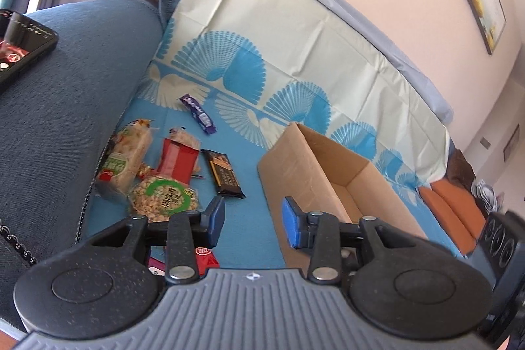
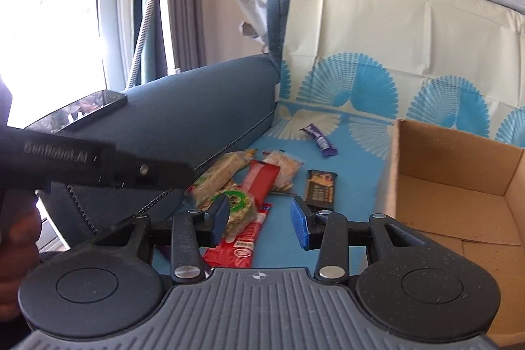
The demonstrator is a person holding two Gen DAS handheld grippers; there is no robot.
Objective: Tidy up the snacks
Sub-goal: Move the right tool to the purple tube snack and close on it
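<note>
Glossy blue cloth (image 2: 282, 238), crinkly wrappers, cardboard box (image 2: 459, 186)

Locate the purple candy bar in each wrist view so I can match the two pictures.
Left wrist view: the purple candy bar lies left of centre on the blue patterned cloth, beyond the snack pile, left of the cardboard box.
Right wrist view: the purple candy bar lies right of centre, beyond the pile, just left of the cardboard box.
Shared landmark: the dark chocolate bar nearer the camera.
</note>
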